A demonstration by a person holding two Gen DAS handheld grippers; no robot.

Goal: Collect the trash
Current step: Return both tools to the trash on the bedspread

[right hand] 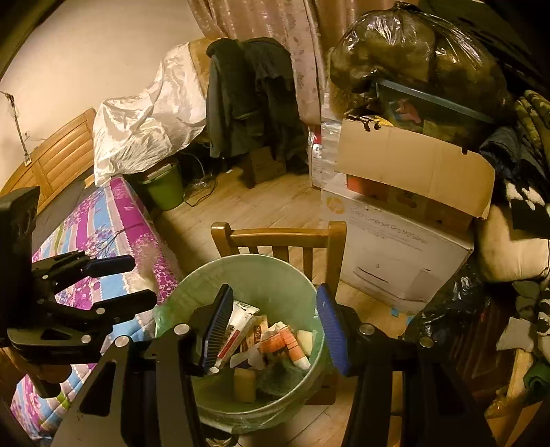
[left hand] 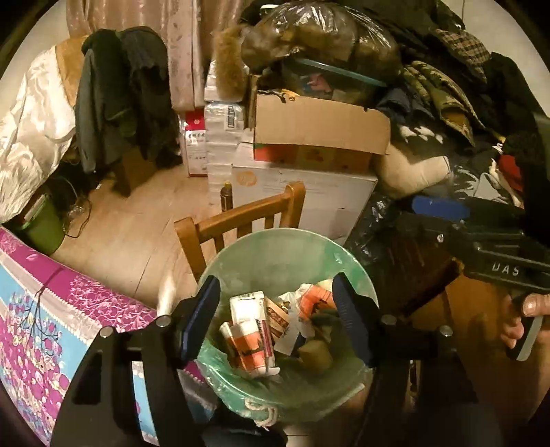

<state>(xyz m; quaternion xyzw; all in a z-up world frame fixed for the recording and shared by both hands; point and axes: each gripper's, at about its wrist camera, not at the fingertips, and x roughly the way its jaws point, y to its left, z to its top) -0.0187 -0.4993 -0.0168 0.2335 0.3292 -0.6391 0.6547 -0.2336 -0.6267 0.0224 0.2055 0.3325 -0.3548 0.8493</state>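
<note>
At about nine o'clock of the left wrist view lay a bed's floral cover (left hand: 51, 309) in purple and blue, with a green bucket (left hand: 43, 228) on the wooden floor just beyond it. The left gripper (left hand: 275, 309) hung over the bin (left hand: 275, 254), its blue pads (left hand: 202, 309) standing apart with nothing pressed between them. The bin, lined with a pale green bag, sat at six o'clock, right in front of a wooden chair (left hand: 240, 216). Inside it lay the trash: orange-and-white tubes (left hand: 251, 347), a small printed carton (left hand: 278, 316), crumpled wrappers and a yellowish sponge (left hand: 314, 354). At twelve o'clock rose stacked cardboard boxes (left hand: 319, 123) topped by a stuffed plastic sack (left hand: 309, 31). At three o'clock the right gripper (left hand: 440, 213) reached in, a person's fingers (left hand: 519, 319) on its handle.

In the right wrist view the left gripper (right hand: 130, 278) showed at nine o'clock with its fingers parted. The right gripper (right hand: 275, 319) pointed down into the bin (right hand: 261, 271) at six o'clock, jaws spread and empty, the tubes (right hand: 288, 344) and sponge (right hand: 244, 380) lying below them. The chair (right hand: 278, 237) stood just behind, the white printer box (right hand: 395, 247) at three o'clock.
</note>
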